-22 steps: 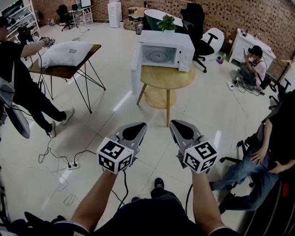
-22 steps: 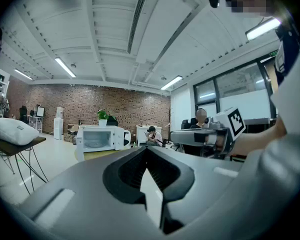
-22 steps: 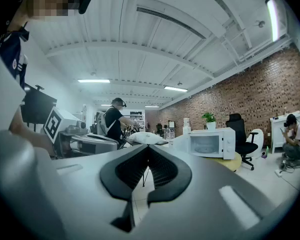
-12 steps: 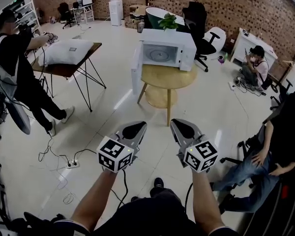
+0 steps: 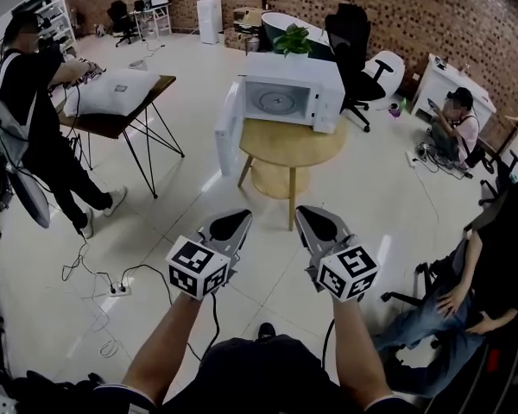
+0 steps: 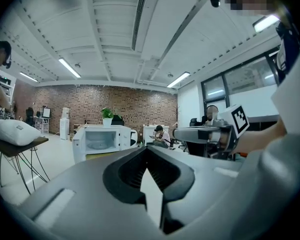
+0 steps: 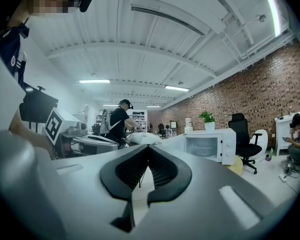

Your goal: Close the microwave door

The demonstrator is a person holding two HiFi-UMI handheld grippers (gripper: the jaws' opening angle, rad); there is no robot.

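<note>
So we're on approach: microwave far centre on the round tabletop, door open leftward, left tongs and right tongs clenched empty, well short; next, reach the door and push.

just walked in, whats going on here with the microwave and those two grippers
A person holds a gripper in each hand; the left gripper and the right gripper are both shut and empty, held out side by side. Across the floor a white microwave sits on a round wooden table with its door open. Neither gripper is near the door yet.
</note>
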